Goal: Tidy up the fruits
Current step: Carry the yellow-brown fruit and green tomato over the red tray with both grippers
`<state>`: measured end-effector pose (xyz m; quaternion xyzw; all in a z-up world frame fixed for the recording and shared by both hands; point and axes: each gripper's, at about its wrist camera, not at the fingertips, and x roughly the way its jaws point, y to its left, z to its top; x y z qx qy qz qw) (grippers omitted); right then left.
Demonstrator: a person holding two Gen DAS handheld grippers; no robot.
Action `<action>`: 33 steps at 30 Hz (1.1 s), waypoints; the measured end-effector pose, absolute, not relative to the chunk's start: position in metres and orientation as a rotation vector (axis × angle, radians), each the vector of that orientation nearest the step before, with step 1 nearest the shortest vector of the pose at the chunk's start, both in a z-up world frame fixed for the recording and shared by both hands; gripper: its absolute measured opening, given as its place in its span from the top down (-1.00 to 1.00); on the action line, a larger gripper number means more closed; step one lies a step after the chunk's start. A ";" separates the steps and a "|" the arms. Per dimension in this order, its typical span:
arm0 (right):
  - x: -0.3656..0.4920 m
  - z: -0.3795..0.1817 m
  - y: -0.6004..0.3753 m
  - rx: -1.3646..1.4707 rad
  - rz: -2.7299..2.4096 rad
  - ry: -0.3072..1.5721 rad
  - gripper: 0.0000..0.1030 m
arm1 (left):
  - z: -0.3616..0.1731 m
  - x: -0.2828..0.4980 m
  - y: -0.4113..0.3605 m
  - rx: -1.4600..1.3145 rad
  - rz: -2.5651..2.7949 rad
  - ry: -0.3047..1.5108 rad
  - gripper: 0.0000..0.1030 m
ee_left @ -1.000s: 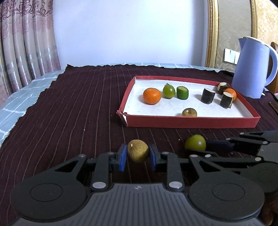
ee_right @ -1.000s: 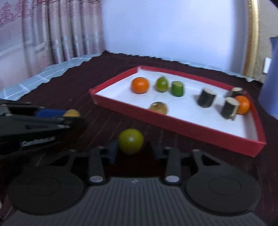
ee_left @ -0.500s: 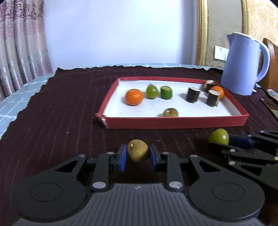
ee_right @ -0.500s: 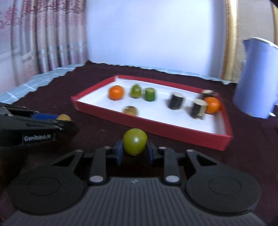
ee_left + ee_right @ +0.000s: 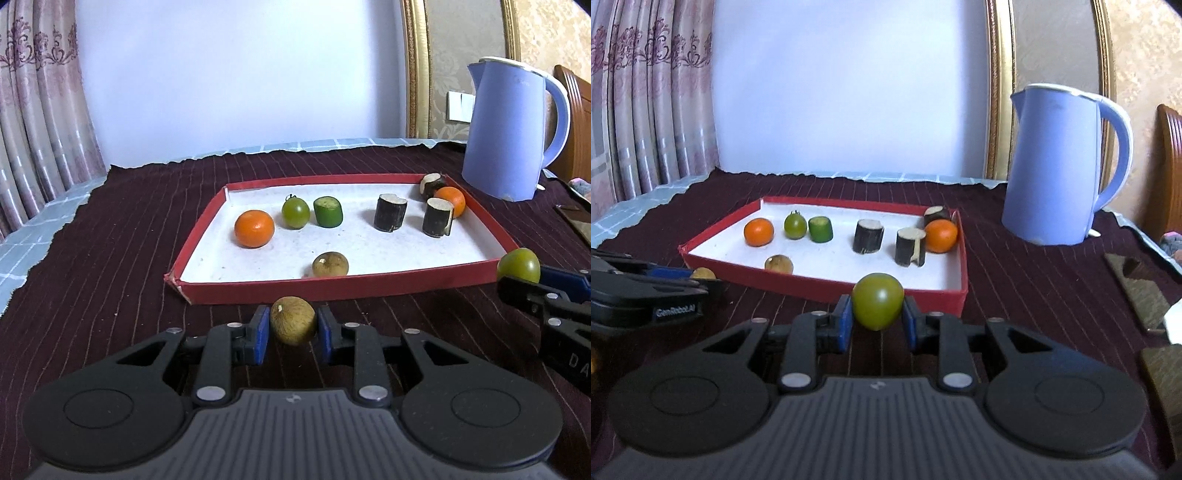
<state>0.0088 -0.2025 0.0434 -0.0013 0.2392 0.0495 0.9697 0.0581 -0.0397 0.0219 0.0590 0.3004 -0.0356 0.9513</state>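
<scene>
My left gripper [image 5: 292, 326] is shut on a brown longan [image 5: 293, 320], held just short of the near wall of the red tray [image 5: 332, 287]. My right gripper [image 5: 877, 320] is shut on a green tomato [image 5: 877, 300], in front of the tray's near right corner [image 5: 955, 293]. On the tray's white floor lie an orange [image 5: 254, 228], a green tomato [image 5: 295, 212], a green cucumber piece [image 5: 328, 211], dark sugarcane pieces [image 5: 390, 213], a second orange [image 5: 450, 201] and another longan [image 5: 330, 264]. The right gripper with its tomato [image 5: 518, 266] shows at the left wrist view's right edge.
A blue electric kettle [image 5: 1062, 166] stands right of the tray on the dark striped cloth [image 5: 110, 258]. Flat brown items [image 5: 1137, 291] lie at the far right. Curtains [image 5: 33, 110] hang on the left, and a pale checked cover [image 5: 22, 251] edges the cloth.
Both grippers have carried their fruits sideways along the tray's front; the tray has slid left in the right wrist view. The right gripper's tomato rose higher against the tray wall.
</scene>
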 end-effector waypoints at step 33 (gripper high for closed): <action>0.032 0.065 -0.189 -0.041 0.121 0.430 0.48 | 0.032 0.092 -0.043 0.132 -0.037 0.623 0.47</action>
